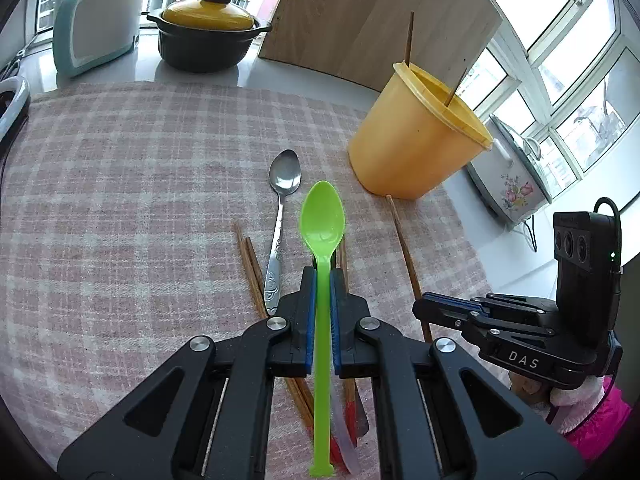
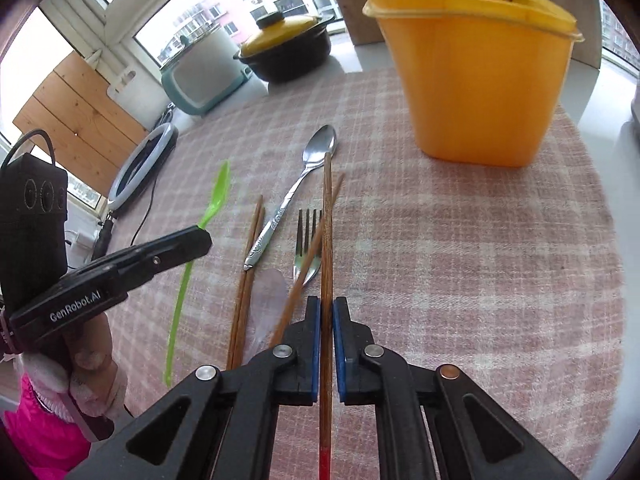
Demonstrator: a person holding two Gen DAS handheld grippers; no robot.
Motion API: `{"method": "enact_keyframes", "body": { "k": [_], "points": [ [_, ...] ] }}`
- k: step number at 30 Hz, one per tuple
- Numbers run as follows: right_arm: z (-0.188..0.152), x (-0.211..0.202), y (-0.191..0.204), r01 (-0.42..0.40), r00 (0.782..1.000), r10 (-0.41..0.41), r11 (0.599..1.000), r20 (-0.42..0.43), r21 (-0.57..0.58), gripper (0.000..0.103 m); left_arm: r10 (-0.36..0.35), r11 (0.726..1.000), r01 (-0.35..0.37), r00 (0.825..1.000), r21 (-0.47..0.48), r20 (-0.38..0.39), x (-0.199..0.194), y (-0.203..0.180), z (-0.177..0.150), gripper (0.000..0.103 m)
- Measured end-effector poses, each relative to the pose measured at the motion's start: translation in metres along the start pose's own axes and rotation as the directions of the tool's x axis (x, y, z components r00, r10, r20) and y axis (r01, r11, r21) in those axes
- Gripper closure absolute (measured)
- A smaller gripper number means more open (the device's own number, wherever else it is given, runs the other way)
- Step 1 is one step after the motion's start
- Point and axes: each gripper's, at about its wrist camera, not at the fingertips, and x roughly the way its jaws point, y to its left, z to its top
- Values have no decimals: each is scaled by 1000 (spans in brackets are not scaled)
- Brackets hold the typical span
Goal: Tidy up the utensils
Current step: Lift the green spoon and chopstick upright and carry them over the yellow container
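Gripping the green spoon [image 1: 322, 224] mid-handle, the left gripper [image 1: 322, 280] is lifting it above the cloth [image 1: 120, 200]; the right gripper [image 2: 327, 304] is pinching a chopstick [image 2: 327, 220]; both seem light, stiff, slippery.

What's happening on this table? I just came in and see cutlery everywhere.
A person is sorting utensils with two tools. The left hand-held gripper is shut on a green plastic spoon, and the right hand-held gripper is shut on a wooden chopstick. A metal spoon, a fork and more chopsticks lie on the checked cloth. The yellow tub already holds two chopsticks.
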Motion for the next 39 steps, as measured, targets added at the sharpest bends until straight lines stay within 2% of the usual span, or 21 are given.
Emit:
{"method": "enact_keyframes", "body": {
  "k": [2, 10, 17, 24, 39],
  "points": [
    [0, -3, -3, 20, 1000, -20, 1000, 18, 5, 99, -3, 1000, 3, 1000, -2, 10, -2, -3, 3, 99],
    [3, -30, -20, -15, 994, 9, 998, 109, 58, 99, -16, 1000, 16, 997, 5, 70, -11, -19, 15, 99],
    [11, -59, -29, 1, 977, -17, 997, 210, 76, 99, -38, 999, 36, 992, 19, 124, -15, -38, 30, 99],
    [21, -83, -45, -2, 961, -24, 996, 274, 94, 99, -59, 998, 54, 984, 34, 168, -14, -56, 49, 99],
    [74, -123, -71, 15, 920, -39, 998, 390, 66, 99, -91, 995, 79, 962, 58, 256, 3, -89, 109, 99]
  ]
}}
